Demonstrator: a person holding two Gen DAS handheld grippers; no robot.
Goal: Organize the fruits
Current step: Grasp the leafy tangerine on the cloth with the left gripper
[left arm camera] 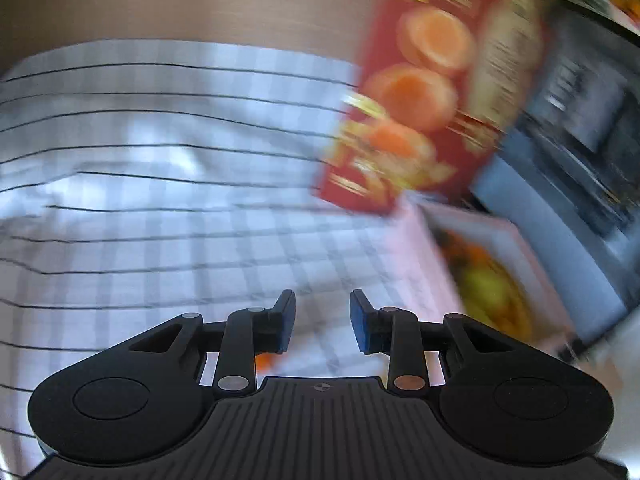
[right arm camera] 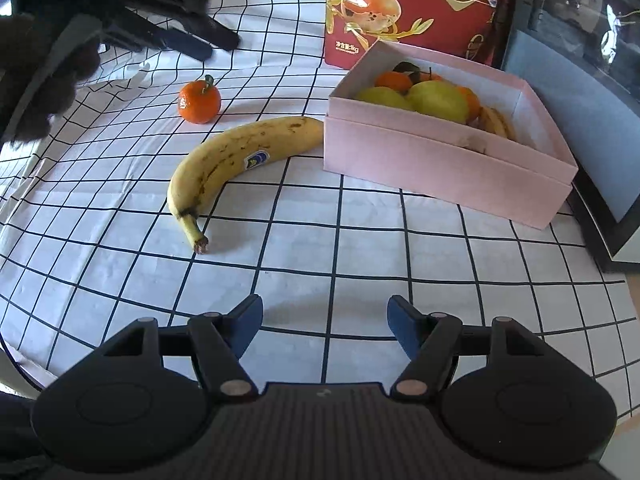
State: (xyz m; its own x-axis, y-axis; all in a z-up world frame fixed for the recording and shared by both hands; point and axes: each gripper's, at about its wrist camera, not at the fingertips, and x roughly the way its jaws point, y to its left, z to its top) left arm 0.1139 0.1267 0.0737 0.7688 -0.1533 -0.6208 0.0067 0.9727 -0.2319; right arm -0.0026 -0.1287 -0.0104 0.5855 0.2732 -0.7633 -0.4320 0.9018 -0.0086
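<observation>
In the right wrist view a spotted yellow banana (right arm camera: 228,160) lies on the checked cloth, its tip next to the pink box (right arm camera: 440,164). A mandarin (right arm camera: 199,102) sits behind it. The box holds pears (right arm camera: 436,100), mandarins and bananas. My right gripper (right arm camera: 325,330) is open and empty, low over the cloth in front of the banana. My left gripper (right arm camera: 220,46) shows at the upper left above and beyond the mandarin. The left wrist view is blurred: my left gripper (left arm camera: 322,320) is open and empty, an orange patch (left arm camera: 265,362) shows under it, the pink box (left arm camera: 500,280) at right.
A red printed bag (right arm camera: 416,8) stands behind the box and also shows in the left wrist view (left arm camera: 420,92). A dark appliance with a glass front (right arm camera: 580,80) stands at the right. The white checked cloth (right arm camera: 320,248) covers the table; its edge runs along the left.
</observation>
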